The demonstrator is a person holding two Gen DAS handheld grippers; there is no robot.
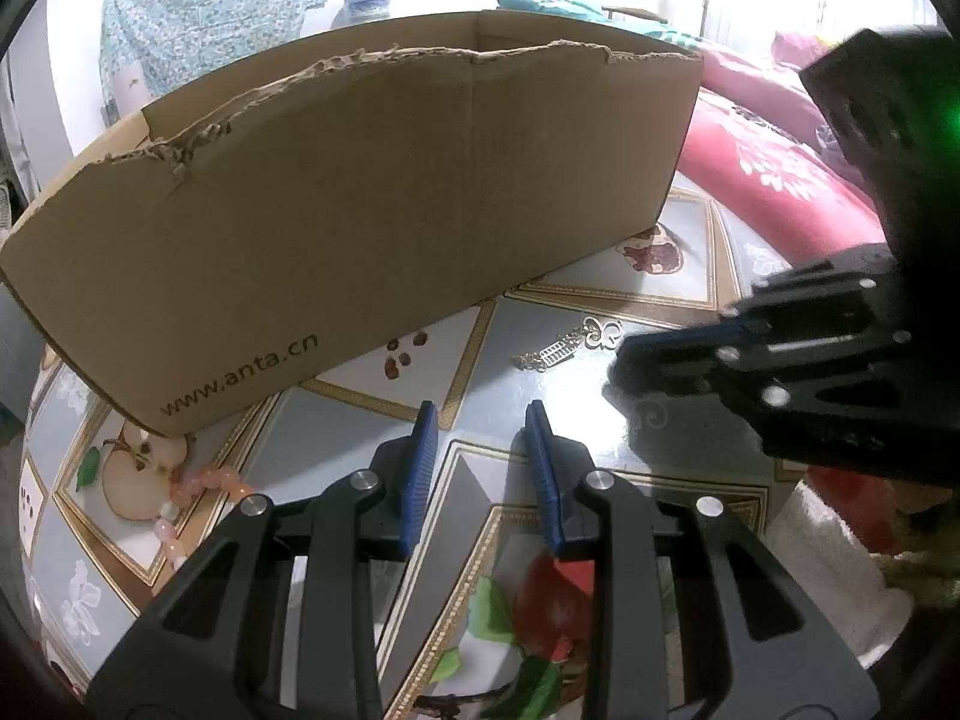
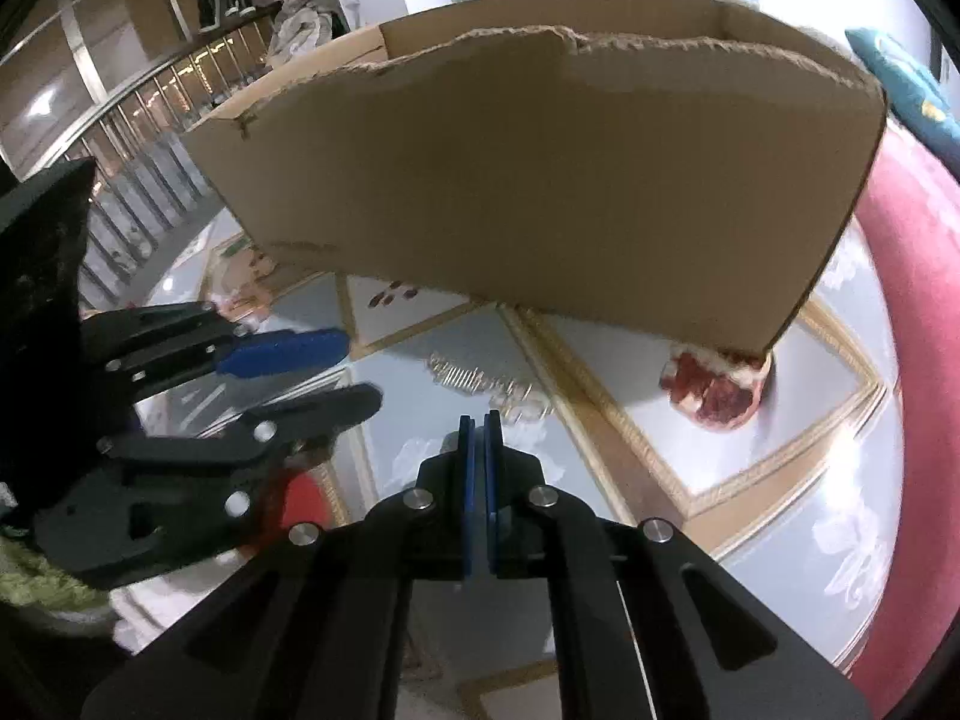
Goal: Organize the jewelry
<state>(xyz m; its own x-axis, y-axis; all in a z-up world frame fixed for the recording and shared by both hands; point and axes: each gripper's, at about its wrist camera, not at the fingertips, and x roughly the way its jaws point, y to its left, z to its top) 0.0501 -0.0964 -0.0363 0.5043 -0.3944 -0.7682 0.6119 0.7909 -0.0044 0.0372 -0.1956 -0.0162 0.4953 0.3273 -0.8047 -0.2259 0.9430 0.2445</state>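
Tilting downward, right hand-held gripper [image 2: 478,420] closed, empty.

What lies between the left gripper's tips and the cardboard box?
Only bare patterned tablecloth. In the left wrist view, the left gripper faces the cardboard box; the gold necklace lies off to the right.

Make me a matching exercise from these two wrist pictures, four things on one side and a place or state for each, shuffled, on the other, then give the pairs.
Things:
1. cardboard box
2. gold necklace
3. pink bead bracelet
4. right gripper

Places or states:
A. lies on the tablecloth at the box's left corner
B. jaws shut, nothing between them
C. stands at the back, top edge torn
D. lies in front of the box, ahead of the right gripper's tips

Pairs: 1-C, 2-D, 3-A, 4-B
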